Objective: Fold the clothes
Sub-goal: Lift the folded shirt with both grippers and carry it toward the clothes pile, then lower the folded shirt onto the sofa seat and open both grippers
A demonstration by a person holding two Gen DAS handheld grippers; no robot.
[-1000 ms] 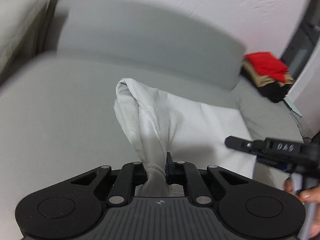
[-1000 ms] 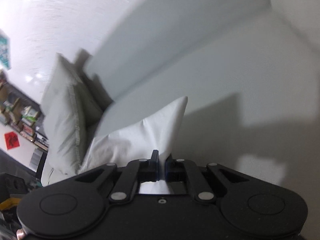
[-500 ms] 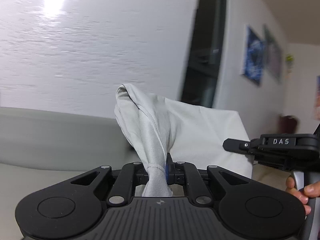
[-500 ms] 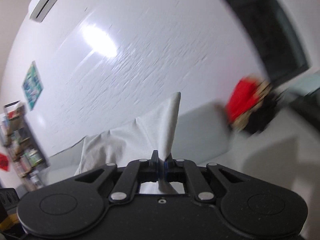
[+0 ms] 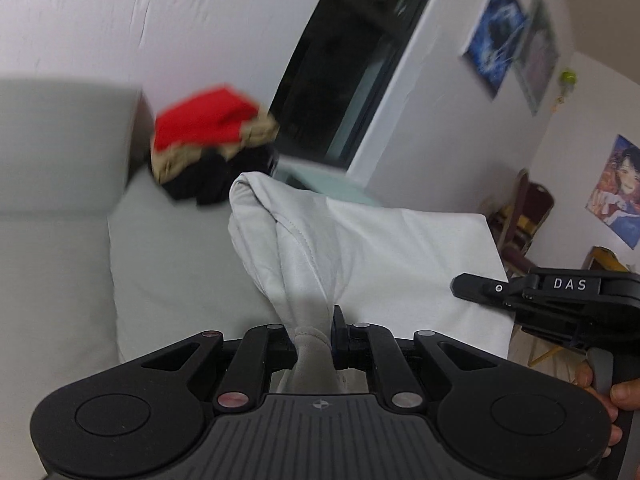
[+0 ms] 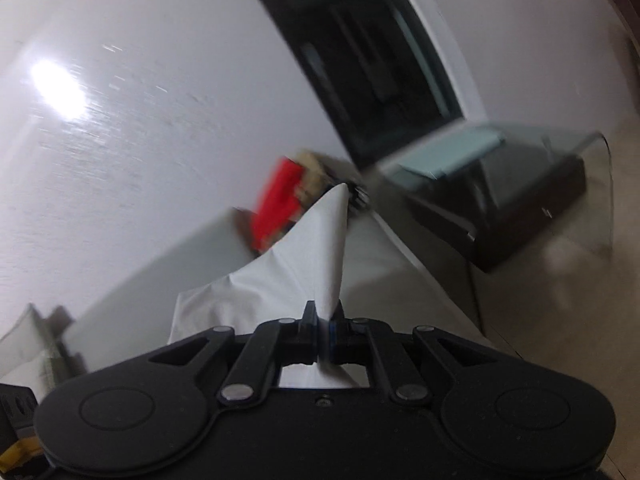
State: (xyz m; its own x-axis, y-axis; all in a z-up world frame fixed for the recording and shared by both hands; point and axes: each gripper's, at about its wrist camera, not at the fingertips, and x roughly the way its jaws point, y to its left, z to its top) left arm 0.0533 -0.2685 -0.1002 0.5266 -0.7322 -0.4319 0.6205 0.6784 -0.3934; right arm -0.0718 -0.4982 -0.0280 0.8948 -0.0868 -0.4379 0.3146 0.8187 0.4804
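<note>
In the left wrist view, a pale grey fabric sofa (image 5: pixel 172 248) filled the nine o'clock side, and a blurred stack of folded clothes (image 5: pixel 212 144) with a red piece on top, tan below it and black at the bottom sat on the sofa seat at about eleven o'clock. The black left gripper (image 5: pixel 316 332) at six o'clock was clenched on a bunched, seamed edge of the white cotton garment (image 5: pixel 360 256), which rose from the jaws toward twelve o'clock and spread flat toward three o'clock. At three o'clock the black right gripper (image 5: pixel 464 285), marked with white letters, reached the far edge of that cloth, and the person's right hand (image 5: pixel 612 400) wrapped its handle at four o'clock. Framed blue pictures (image 5: pixel 496 32) hung on the white wall at one o'clock. In the right wrist view, the white garment (image 6: pixel 296 272) stood up in a pointed fold from six o'clock toward the centre, pinched between the closed jaws of the right gripper (image 6: pixel 322 334). The red-topped stack (image 6: pixel 280 204) lay blurred just behind the tip of the fold, on the sofa (image 6: pixel 140 288) at eight o'clock. A dark box-shaped object (image 6: pixel 504 200), too blurred to identify, sat at three o'clock.
</note>
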